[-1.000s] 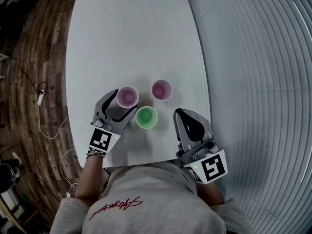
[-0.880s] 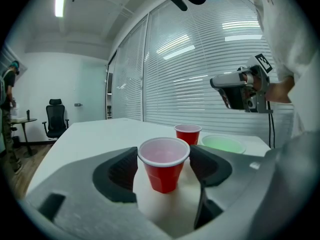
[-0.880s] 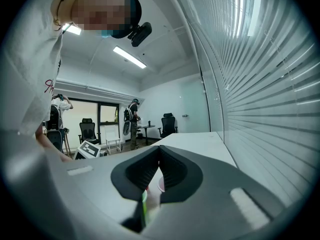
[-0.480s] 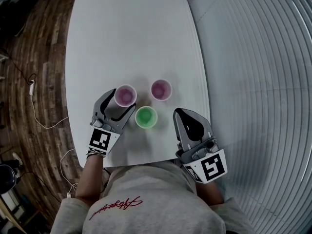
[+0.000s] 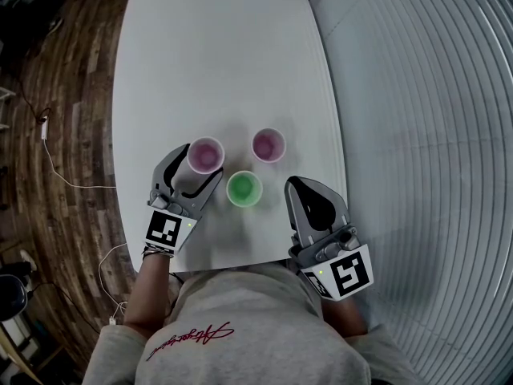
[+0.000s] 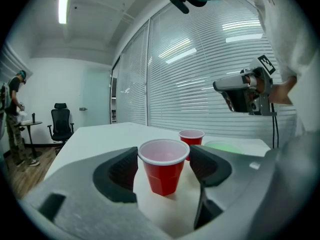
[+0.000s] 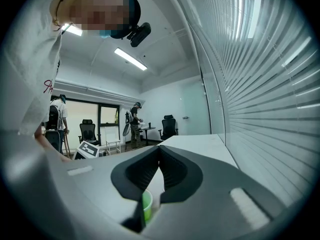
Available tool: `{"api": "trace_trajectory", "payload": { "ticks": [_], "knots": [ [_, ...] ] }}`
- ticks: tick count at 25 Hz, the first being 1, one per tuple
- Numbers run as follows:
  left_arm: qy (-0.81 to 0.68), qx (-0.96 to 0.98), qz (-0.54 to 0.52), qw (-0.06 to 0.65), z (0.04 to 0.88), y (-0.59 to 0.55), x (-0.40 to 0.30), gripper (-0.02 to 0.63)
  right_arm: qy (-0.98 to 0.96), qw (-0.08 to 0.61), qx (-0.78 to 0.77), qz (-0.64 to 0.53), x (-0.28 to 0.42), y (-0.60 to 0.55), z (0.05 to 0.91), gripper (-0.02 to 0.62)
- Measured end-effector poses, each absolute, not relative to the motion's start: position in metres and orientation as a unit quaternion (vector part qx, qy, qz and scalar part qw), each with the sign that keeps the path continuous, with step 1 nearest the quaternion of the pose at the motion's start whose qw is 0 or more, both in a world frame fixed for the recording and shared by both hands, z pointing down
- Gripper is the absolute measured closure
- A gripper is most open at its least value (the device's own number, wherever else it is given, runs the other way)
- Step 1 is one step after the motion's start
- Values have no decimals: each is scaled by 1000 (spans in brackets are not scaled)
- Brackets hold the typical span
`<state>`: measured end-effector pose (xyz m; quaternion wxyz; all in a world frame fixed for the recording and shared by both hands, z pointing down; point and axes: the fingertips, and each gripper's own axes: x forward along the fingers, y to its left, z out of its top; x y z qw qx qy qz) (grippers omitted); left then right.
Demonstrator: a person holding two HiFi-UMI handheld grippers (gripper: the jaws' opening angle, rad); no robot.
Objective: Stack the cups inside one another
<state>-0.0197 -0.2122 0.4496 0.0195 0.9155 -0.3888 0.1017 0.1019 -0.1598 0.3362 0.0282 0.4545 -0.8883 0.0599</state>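
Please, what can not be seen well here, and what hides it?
1. The green cup: the left gripper view shows only its rim, behind a jaw of the left gripper; the right gripper view shows only a sliver under the shut right gripper.
2. The near red cup and the far red cup: absent from the right gripper view, likely behind that gripper's body.
3. The table: head view, near edge covered by the person's body.

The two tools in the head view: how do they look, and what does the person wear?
Both the left tool and the right tool have grey bodies with black curved pads. Each carries a white cube with black square markers. The person wears a light grey sweatshirt with red script on the chest.
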Motion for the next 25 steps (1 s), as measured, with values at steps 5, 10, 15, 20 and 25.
{"api": "trace_trajectory", "payload": {
  "ticks": [5,10,15,20,25],
  "knots": [
    [-390,916,95,13,438,-203,-26,287,-889,24,453,53,93,-152,329,597],
    [-394,915,85,11,426,-196,-30,287,-890,19,453,48,90,-146,325,597],
    [-392,917,73,-6,412,-186,-30,287,-890,15,453,44,87,-141,323,597],
    [-395,917,62,-8,399,-173,-30,287,-891,9,452,40,85,-131,318,597],
    [-397,916,59,-12,392,-173,-30,287,-890,4,453,38,86,-132,318,597]
  ]
}}
